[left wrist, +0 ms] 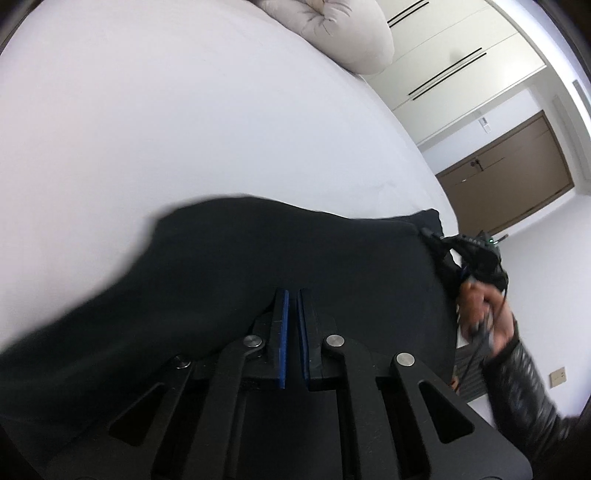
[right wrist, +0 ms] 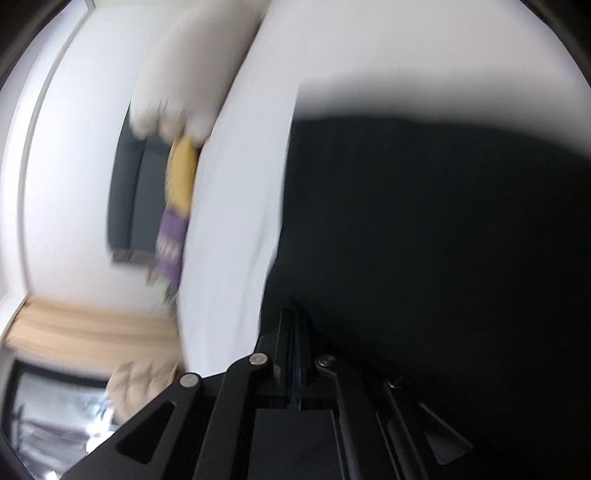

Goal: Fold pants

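The black pants [left wrist: 258,258] lie on the white bed [left wrist: 166,129]. My left gripper [left wrist: 291,295] is shut on the pants' edge, its blue pads nearly together with dark cloth around them. In the left wrist view my right gripper [left wrist: 430,234] pinches a far corner of the pants, held by a hand in a black sleeve. In the right wrist view the right gripper [right wrist: 295,314] is shut on the black pants [right wrist: 443,258], which fill the right half of the blurred frame over the white bed [right wrist: 229,221].
A pale tufted cushion [left wrist: 332,33] lies at the bed's far end. White wardrobe doors [left wrist: 461,74] and a brown door [left wrist: 517,177] stand beyond the bed. A yellow and purple item [right wrist: 177,206], a dark panel and a wooden floor [right wrist: 92,328] lie past the bed's edge.
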Demonstrator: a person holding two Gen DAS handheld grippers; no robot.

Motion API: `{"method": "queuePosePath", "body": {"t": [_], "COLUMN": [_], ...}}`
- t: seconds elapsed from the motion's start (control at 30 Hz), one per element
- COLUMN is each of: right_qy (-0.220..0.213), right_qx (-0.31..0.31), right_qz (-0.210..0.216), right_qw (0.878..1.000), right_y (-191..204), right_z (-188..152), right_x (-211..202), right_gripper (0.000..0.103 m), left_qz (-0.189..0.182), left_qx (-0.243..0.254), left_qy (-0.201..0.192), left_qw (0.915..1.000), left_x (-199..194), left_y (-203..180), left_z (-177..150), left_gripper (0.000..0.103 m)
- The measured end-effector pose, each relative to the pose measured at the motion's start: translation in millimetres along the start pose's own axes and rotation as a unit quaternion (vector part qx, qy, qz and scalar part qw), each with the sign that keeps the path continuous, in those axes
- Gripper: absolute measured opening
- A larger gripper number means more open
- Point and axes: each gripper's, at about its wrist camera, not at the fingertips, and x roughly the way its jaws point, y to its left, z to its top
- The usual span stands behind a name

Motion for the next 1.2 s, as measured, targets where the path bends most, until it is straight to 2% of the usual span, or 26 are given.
{"method": "queuePosePath", "body": {"t": [0.1, 0.17, 0.2, 0.27, 0.3, 0.33, 0.4, 0.43, 0.47, 0.5, 0.57, 0.63, 0.67, 0.7, 0.73, 0.77, 0.83, 0.93, 1.0, 1.07, 1.1, 1.13, 1.17, 1.2], "right_qy": [-0.045, -0.075, -0.092, -0.097, -0.082, -0.057, -0.004, 0.042, 0.084, 0.115, 0.189, 0.228, 0.234, 0.233, 0.221, 0.205, 0.148, 0.062, 0.005, -0.054, -0.07, -0.087, -0.095, -0.092], "right_qx": [0.015, -0.012, -0.025, -0.039, -0.052, -0.072, -0.106, -0.119, -0.122, -0.127, -0.146, -0.154, -0.158, -0.148, -0.135, -0.13, -0.122, -0.076, -0.057, -0.037, -0.035, -0.041, -0.056, -0.068], "right_qz": [-0.039, -0.088, -0.106, -0.087, -0.071, -0.05, -0.015, 0.004, 0.02, 0.027, 0.038, 0.022, 0.005, 0.014, 0.017, 0.013, -0.008, -0.028, -0.048, -0.071, -0.078, -0.09, -0.093, -0.078], "right_qw": [0.998, 0.993, 0.99, 0.991, 0.993, 0.994, 0.994, 0.992, 0.989, 0.985, 0.97, 0.961, 0.959, 0.961, 0.966, 0.97, 0.981, 0.995, 0.997, 0.995, 0.994, 0.991, 0.99, 0.99], "right_y": [-21.8, -7.9, 1.4, 13.7, 8.8, 19.4, 27.3, 36.3, 44.6, 34.1, 46.6, 65.6, 61.5, 62.7, 56.2, 47.6, 30.9, -0.7, -18.7, -31.9, -30.4, -26.2, -18.2, -12.7], "right_z": [42.0, 51.0, 50.5, 42.4, 39.4, 18.9, -18.0, -51.4, -89.8, -110.4, -170.6, -189.4, -195.6, -195.0, -181.4, -168.4, -120.1, -34.2, 4.3, 32.6, 39.3, 42.2, 39.5, 32.7], "right_x": [-35.1, -59.7, -74.0, -93.0, -104.1, -100.6, -91.5, -72.6, -50.8, -46.1, -3.0, 42.6, 49.1, 47.3, 45.4, 29.5, 0.8, -27.3, -51.6, -84.0, -96.7, -111.2, -123.7, -132.9], "right_gripper": [0.0, 0.0, 0.003, 0.005, 0.005, 0.005, 0.005, 0.005, 0.005, 0.005, 0.005, 0.002, 0.0, 0.0, 0.0, 0.0, 0.0, 0.0, 0.0, 0.0, 0.0, 0.006, 0.006, 0.006], "left_qz": [0.022, 0.037, 0.063, 0.084, 0.094, 0.094, 0.068, 0.05, 0.024, 0.007, -0.009, 0.008, 0.017, 0.006, -0.007, -0.002, 0.017, 0.047, 0.067, 0.074, 0.088, 0.099, 0.104, 0.105], "left_qx": [0.009, 0.01, 0.016, 0.014, 0.001, -0.01, -0.018, -0.016, -0.008, 0.004, 0.033, 0.039, 0.023, 0.003, -0.017, -0.023, -0.026, -0.042, -0.059, -0.079, -0.083, -0.085, -0.092, -0.097], "left_qy": [-0.001, -0.003, -0.01, -0.025, -0.031, -0.037, -0.045, -0.043, -0.039, -0.032, 0.007, 0.048, 0.064, 0.064, 0.056, 0.049, 0.037, 0.015, -0.003, -0.025, -0.035, -0.044, -0.056, -0.068], "left_qw": [0.9997, 0.9993, 0.9979, 0.996, 0.9951, 0.9948, 0.9965, 0.9977, 0.9989, 0.9995, 0.9994, 0.998, 0.9975, 0.9979, 0.9983, 0.9985, 0.9988, 0.9979, 0.996, 0.9939, 0.9921, 0.9905, 0.9887, 0.9874], "left_x": [-24.6, -44.7, -56.0, -79.1, -86.1, -86.9, -89.4, -79.7, -67.5, -52.4, -19.8, 13.6, 24.5, 29.0, 24.6, 19.6, 4.6, -29.0, -55.9, -80.7, -96.4, -110.2, -124.9, -135.7], "left_y": [11.3, 18.2, 20.8, 22.5, 22.1, 21.1, 5.7, -8.7, -35.2, -60.5, -94.4, -99.5, -88.8, -79.5, -67.8, -62.2, -46.9, -11.0, 10.3, 34.9, 39.9, 45.4, 48.9, 46.7], "left_z": [-1.2, -8.8, -15.2, -22.6, -26.0, -26.0, -31.7, -28.6, -27.9, -29.1, -32.9, -37.6, -41.2, -44.1, -45.7, -45.8, -44.6, -43.0, -48.0, -57.1, -63.3, -69.9, -76.5, -82.2], "left_gripper": [0.006, 0.006, 0.006, 0.001, 0.001, 0.0, 0.0, 0.0, 0.0, 0.0, 0.0, 0.0, 0.0, 0.0, 0.0, 0.0, 0.0, 0.0, 0.0, 0.0, 0.0, 0.0, 0.0, 0.0]}}
